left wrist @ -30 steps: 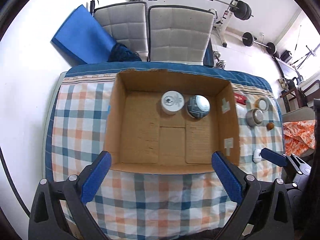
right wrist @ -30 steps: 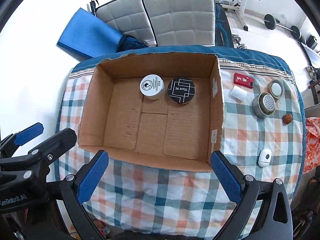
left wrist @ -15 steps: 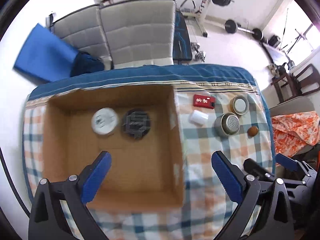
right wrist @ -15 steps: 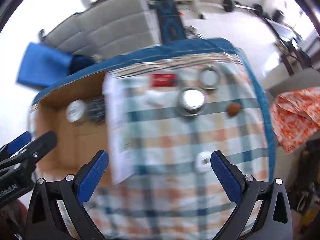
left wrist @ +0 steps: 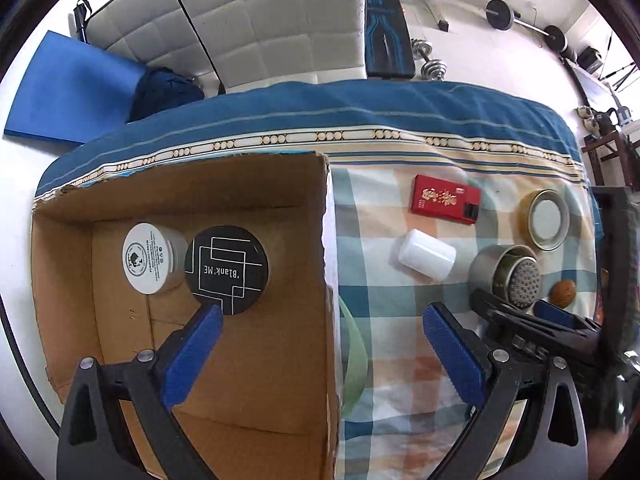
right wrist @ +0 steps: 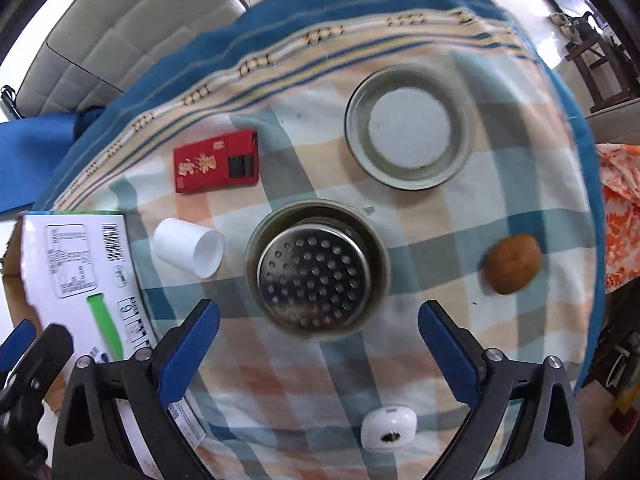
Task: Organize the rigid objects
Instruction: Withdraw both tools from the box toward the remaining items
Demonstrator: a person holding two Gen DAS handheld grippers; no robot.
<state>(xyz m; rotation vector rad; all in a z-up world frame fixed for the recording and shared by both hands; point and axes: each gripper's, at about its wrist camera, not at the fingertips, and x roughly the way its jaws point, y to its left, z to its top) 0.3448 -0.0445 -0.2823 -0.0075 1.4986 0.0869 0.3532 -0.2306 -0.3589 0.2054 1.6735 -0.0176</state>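
**Trainee:** Where was the target, and how stood your tongs?

**Instructor:** You had the right gripper (right wrist: 318,338) poised over the steel strainer cup (right wrist: 316,268), its fingers spread wide and empty, one to each side of the cup. The cup stood upright on the checked tablecloth (right wrist: 420,224), apart from its neighbours. Relative to the cup: the white plastic cap (right wrist: 188,246) lay just to its left, the red packet (right wrist: 216,166) beyond that, the round metal lid (right wrist: 410,128) behind it, the brown nut (right wrist: 512,258) to its right, and the small white device (right wrist: 388,428) nearer you. The left gripper (left wrist: 320,354) was likewise spread and empty, straddling the right wall of the cardboard box (left wrist: 326,240), which lay well left of the cup and held the white jar (left wrist: 150,258) and the black "Blank ME" tin (left wrist: 226,270).

**Trainee:** How would the cup handle?

**Instructor:** Judged rigid and fairly light, with a smooth wall that was likely slippery. You should have taken it across the outer rim, squarely, since a skewed pinch could have spun it out.

**Trainee:** What differed from half a second earlier?

**Instructor:** You had brought the right gripper closer and centred it on the cup; the blur had cleared. The left gripper had also closed in on the box.
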